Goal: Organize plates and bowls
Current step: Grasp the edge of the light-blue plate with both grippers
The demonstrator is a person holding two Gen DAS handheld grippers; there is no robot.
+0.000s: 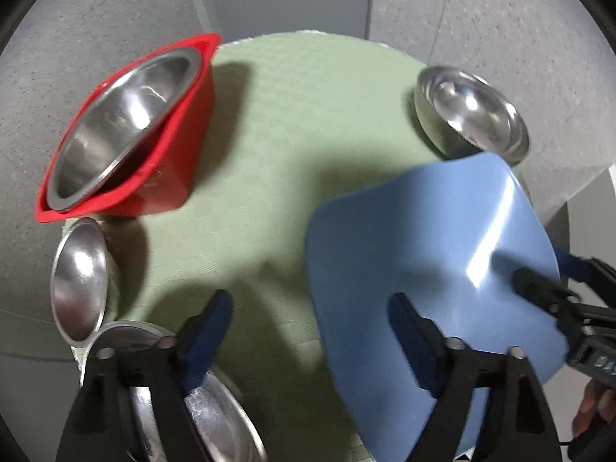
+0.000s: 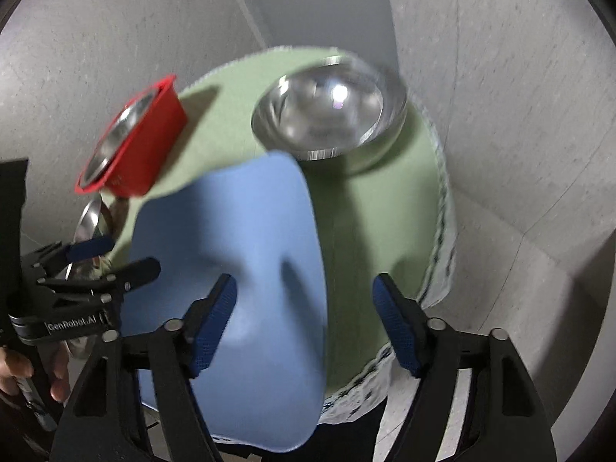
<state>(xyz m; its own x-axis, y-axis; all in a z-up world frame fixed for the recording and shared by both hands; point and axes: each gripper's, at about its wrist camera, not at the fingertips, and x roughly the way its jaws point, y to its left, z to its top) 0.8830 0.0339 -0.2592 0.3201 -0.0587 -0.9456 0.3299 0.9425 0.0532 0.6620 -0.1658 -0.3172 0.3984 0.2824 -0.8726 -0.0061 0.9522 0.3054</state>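
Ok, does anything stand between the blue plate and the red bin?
Nothing visible does. Only bare green mat lies between the blue plate and the red bin. The bin already holds a steel bowl, which fills most of its opening.

Steel bowls (image 1: 469,109) gleam, polished and mirror-bright. The red tub (image 1: 165,161) looks like smooth matt plastic; the blue plate (image 1: 431,269) is satin plastic. A woven green cloth (image 1: 269,134) covers the tabletop at 12 o'clock.

Green mat (image 1: 269,146) — red tub (image 1: 169,177), steel bowls (image 1: 473,111).
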